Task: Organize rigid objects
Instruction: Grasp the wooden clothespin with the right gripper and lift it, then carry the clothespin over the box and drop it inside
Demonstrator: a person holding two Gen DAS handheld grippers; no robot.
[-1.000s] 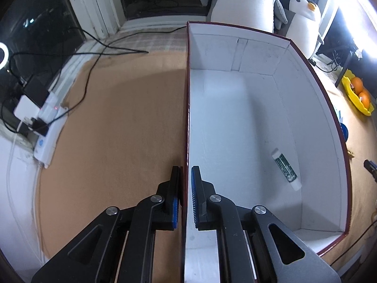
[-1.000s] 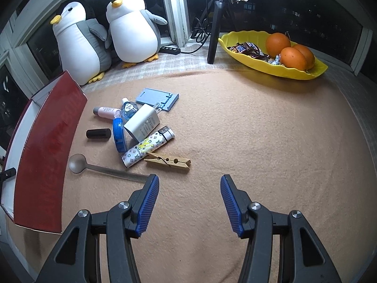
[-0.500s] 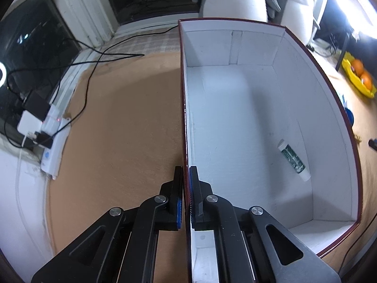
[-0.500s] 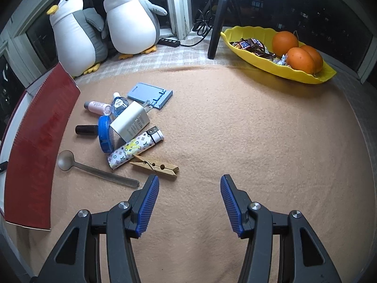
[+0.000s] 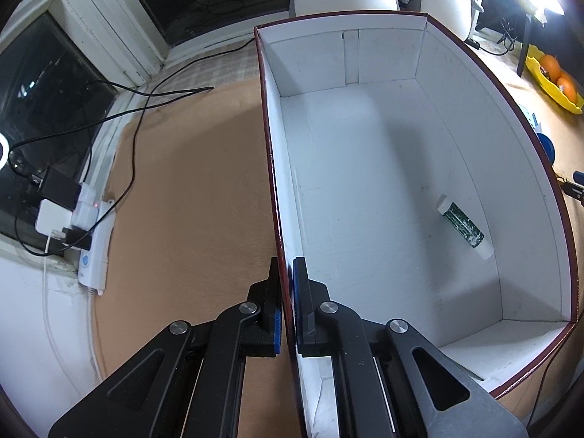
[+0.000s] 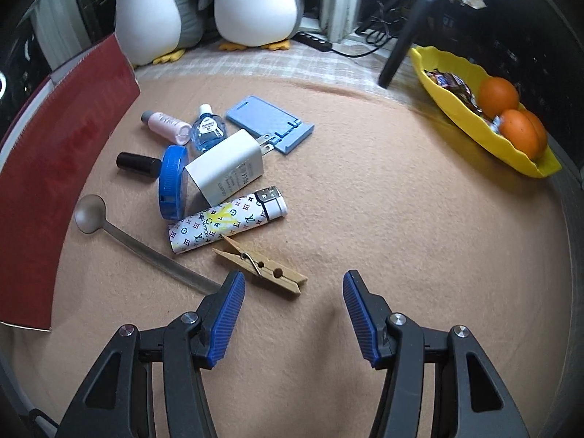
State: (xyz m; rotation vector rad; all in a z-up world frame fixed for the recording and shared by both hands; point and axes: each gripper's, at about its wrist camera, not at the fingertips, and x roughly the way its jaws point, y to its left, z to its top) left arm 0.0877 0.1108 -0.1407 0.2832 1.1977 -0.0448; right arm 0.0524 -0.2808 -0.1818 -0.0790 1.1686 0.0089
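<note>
Thin box wall point(image 5: 272, 168) between ribbed fingers point(image 5: 296, 292)

We couldn't see the penguins' point(image 6: 255, 3) heads, cut off up top, and the spoon's point(image 6: 138, 244) handle end hid behind a finger point(image 6: 226, 314).

A: The right gripper point(image 6: 292, 284) hangs over the tan cloth point(image 6: 383, 200), its blue pads parted with nothing between them.

B: And the wooden clothespin point(image 6: 261, 264)?

A: Just ahead of the left pad, beside the patterned lighter point(image 6: 228, 222), white charger point(image 6: 226, 169) and spoon point(image 6: 120, 231).
</note>
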